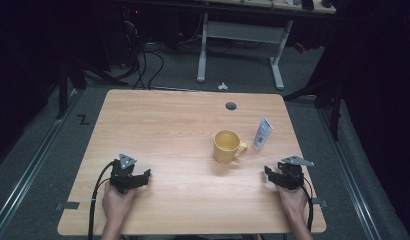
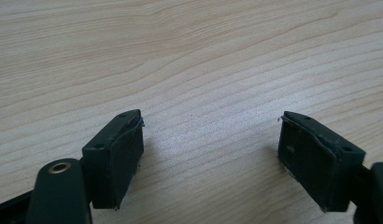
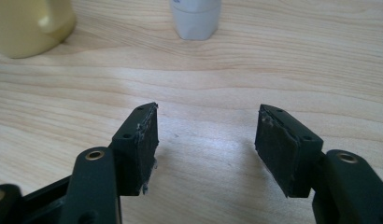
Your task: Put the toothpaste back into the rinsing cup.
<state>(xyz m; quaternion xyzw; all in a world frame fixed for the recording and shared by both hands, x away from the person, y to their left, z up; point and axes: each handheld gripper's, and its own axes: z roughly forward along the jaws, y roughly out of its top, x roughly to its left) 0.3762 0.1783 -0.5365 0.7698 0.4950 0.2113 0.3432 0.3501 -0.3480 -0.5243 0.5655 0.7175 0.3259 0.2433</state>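
With both the right gripper (image 1: 276,174) and left gripper (image 1: 141,176) held wide and empty, a reach past the yellow mug (image 1: 226,146) to the tube (image 1: 262,133) beside it was judged next.

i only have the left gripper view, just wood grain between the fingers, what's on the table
Observer: A yellow mug stands right of centre in the high view, its handle toward the right edge.
Operator: anything beside it
Observer: A white tube stands upright just right of the mug, apart from it.
Operator: where's the right gripper
Observer: The right gripper rests near the table's right front, open and empty, short of the mug.
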